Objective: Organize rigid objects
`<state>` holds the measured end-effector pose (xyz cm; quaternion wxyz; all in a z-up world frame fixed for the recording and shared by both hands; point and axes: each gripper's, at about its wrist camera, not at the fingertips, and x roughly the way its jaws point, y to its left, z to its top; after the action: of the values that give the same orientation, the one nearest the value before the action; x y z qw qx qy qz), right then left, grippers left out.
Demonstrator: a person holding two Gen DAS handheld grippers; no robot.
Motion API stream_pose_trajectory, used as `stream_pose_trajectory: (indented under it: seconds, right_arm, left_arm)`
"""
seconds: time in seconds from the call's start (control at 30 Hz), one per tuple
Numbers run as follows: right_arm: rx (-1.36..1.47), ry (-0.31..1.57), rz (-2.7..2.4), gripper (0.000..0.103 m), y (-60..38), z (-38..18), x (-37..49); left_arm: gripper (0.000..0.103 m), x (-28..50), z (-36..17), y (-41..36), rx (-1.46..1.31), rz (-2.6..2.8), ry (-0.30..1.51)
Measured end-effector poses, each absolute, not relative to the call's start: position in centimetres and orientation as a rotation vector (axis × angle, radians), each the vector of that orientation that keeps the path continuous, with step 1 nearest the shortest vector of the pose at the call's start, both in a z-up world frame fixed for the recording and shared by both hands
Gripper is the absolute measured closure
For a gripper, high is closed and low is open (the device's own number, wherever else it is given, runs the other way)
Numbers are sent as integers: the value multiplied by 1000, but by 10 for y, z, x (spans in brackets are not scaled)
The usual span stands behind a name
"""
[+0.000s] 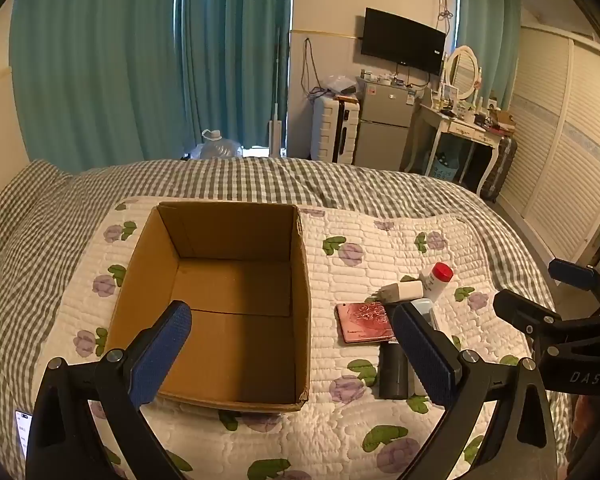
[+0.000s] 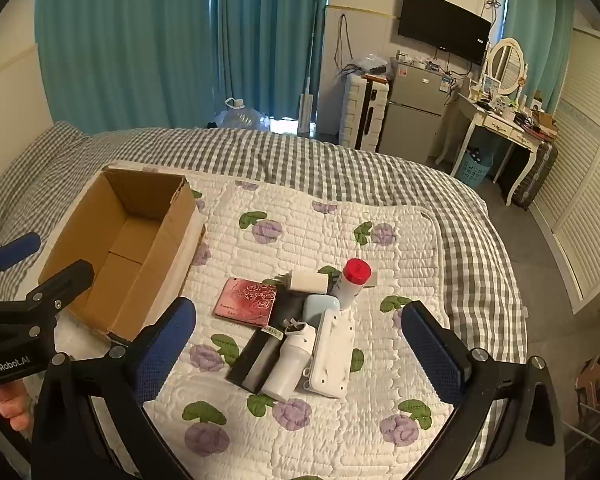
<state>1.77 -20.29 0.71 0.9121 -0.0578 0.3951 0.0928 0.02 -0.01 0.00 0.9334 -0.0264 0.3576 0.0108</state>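
The right hand-held gripper (image 2: 298, 344) hovers with fingers apart over the pile; it should close squarely across the white bottle (image 2: 288, 364), then carry it to the box (image 2: 120, 248). The left hand-held gripper (image 1: 292, 344) waits agape.

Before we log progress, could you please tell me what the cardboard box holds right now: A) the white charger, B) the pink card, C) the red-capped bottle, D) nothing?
D: the cardboard box shows only its bare floor, while the items lie together on the quilt beside it.
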Motion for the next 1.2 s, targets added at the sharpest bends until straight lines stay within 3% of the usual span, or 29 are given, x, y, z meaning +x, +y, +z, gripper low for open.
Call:
stream_pose_trajectory:
  seconds: [1.2]
  right_arm:
    - [-127,833,192,0,-200,1,19]
  left_arm:
    - [0,0,-4,-2,-51,25,730]
